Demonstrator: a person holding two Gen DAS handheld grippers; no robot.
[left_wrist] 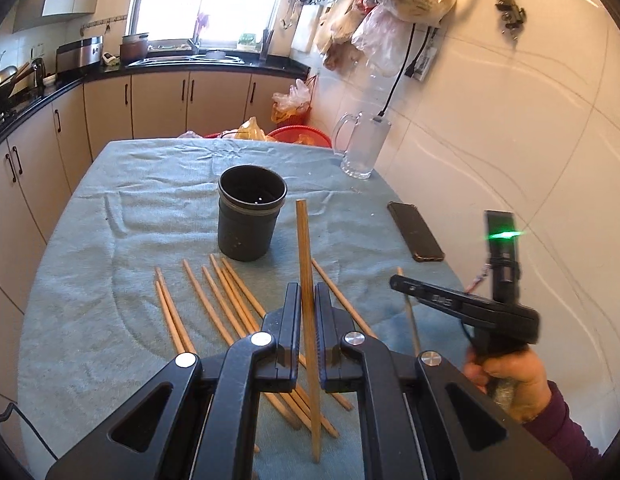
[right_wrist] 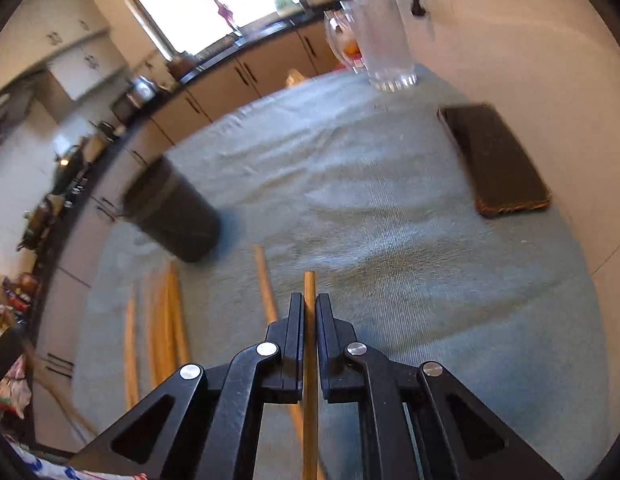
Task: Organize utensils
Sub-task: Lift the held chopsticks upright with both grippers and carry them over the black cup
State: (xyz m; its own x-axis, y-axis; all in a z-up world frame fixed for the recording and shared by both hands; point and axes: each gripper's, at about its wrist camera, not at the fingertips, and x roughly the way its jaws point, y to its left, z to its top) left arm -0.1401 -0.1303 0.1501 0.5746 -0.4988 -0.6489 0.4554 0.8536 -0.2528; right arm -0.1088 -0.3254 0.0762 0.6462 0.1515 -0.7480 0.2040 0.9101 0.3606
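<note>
You have one wooden chopstick (left_wrist: 306,300) clamped between the jaws of your left gripper (left_wrist: 307,294), standing nearly upright with its top above the fingertips and its lower end reaching down past the loose sticks on the cloth. Your right gripper (right_wrist: 308,304) is likewise clenched on a second chopstick (right_wrist: 310,360), which runs straight along the gap between its fingers and pokes out just beyond them. Beneath and to the left of the left gripper lie the loose chopsticks (left_wrist: 213,304), roughly ten or so round, pale-brown wooden rods fanned across the near part of the table; overlap keeps the count from being exact. One dark cylindrical cup (left_wrist: 250,216), matte, open-topped, with a grey band below its rim, stands upright just beyond the far ends of those sticks and slightly left of the held stick. Everything rests on a wrinkled, ribbed blue-grey cloth (left_wrist: 109,240). Farther right lies one flat black phone (left_wrist: 416,231) in a brownish case, and at the far right corner stands one clear glass mug (left_wrist: 362,146) with a handle, near the white tiled wall. In the left view, your right gripper hovers to the right, near the table's edge.
</note>
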